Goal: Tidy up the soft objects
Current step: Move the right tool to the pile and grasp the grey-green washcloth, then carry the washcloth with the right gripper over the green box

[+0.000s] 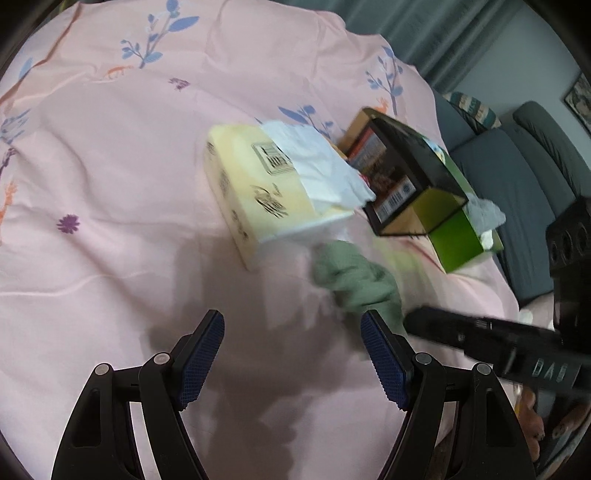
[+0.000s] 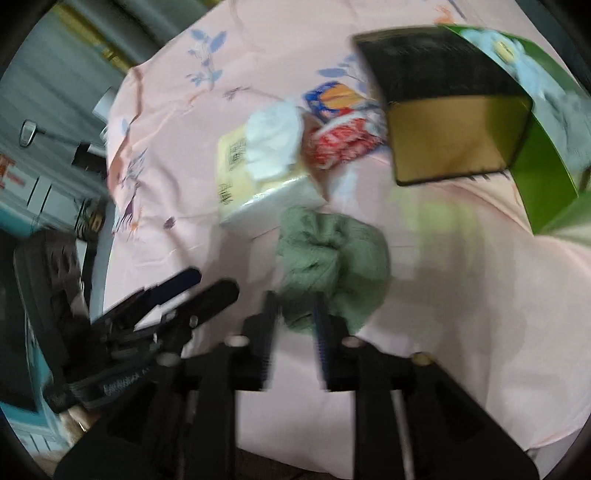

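Two sets of tongs are mine: my left tongs [image 1: 291, 354] hang wide apart and empty over the pink floral sheet [image 1: 110, 229], while my right tongs [image 2: 293, 332] are drawn in narrow with the near edge of the green cloth [image 2: 328, 258] between the pads, though blur keeps me from saying whether they truly pinch it. That cloth lies crumpled on the sheet just ahead, touching or nearly touching the corner of the yellow tissue pack [image 1: 255, 192]. I judge it light, limp and knitted, so it should bunch and drape rather than hold shape; a bite on a thick fold near the bundle's middle ought to carry it better than a thin trailing edge, which could slip free. Beyond it, the tissue pack looks squashy too, with white tissue [image 1: 321, 166] spilling from its top. Farther on sits a black-rimmed box [image 1: 410, 173] with printed packets inside, and against it a green box [image 1: 461, 240] showing some pale cloth. Underneath, the sheet is wrinkled and soft, probably a bed or cushion, so it will give under pressure. At the far edge are grey curtains [image 1: 424, 29] and a dark blue sofa [image 1: 517, 177].
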